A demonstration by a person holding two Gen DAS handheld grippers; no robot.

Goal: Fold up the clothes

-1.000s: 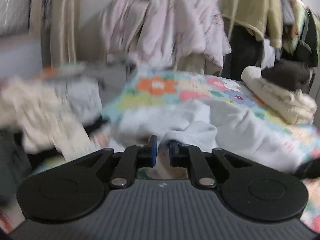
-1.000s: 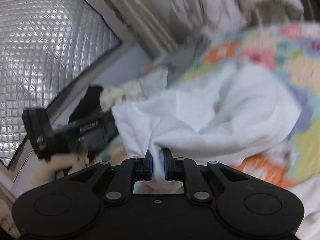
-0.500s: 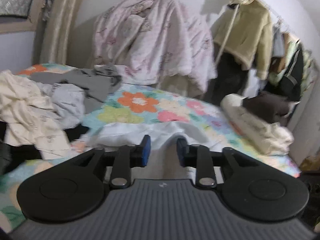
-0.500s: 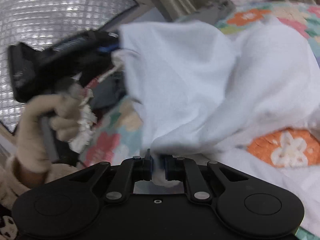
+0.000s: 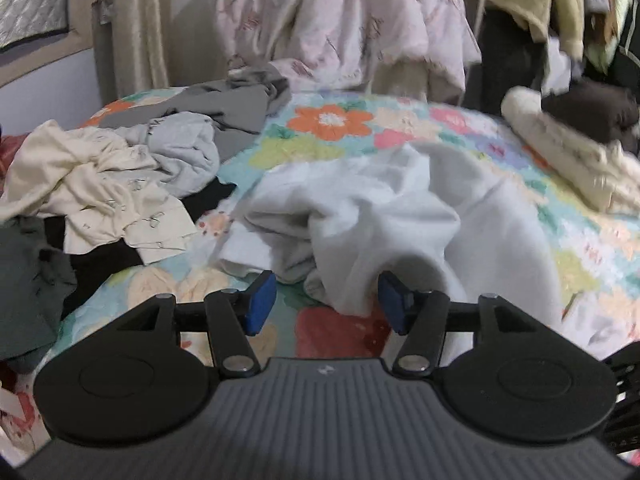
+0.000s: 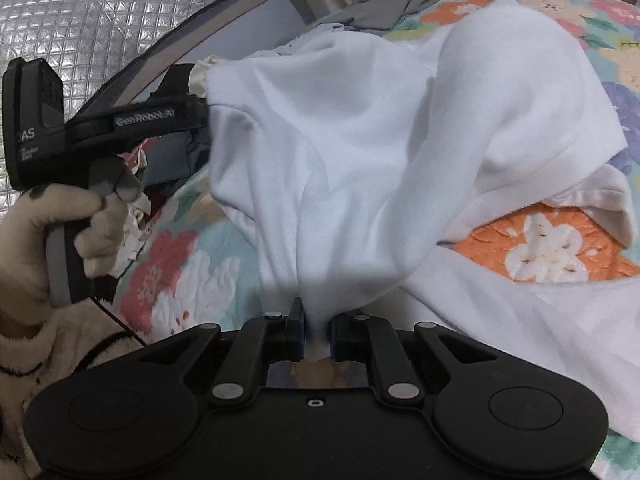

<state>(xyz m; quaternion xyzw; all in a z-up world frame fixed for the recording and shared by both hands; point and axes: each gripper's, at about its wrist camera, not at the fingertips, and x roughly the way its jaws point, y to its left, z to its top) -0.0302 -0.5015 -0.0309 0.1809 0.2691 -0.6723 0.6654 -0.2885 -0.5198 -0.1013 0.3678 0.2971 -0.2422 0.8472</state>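
Two hand-held grippers are worked over a white garment (image 6: 360, 128) on the floral bed (image 5: 332, 120).
It is pinched by the right hand-held gripper (image 6: 317, 334); the left hand-held gripper (image 5: 326, 300), jaws just opened, is spread, pads off the cloth.

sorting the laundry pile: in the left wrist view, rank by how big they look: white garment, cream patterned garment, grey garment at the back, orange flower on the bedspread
1. white garment, though it lies nearest the camera
2. cream patterned garment
3. grey garment, partly hidden, so 2 and 3 are unsure
4. orange flower
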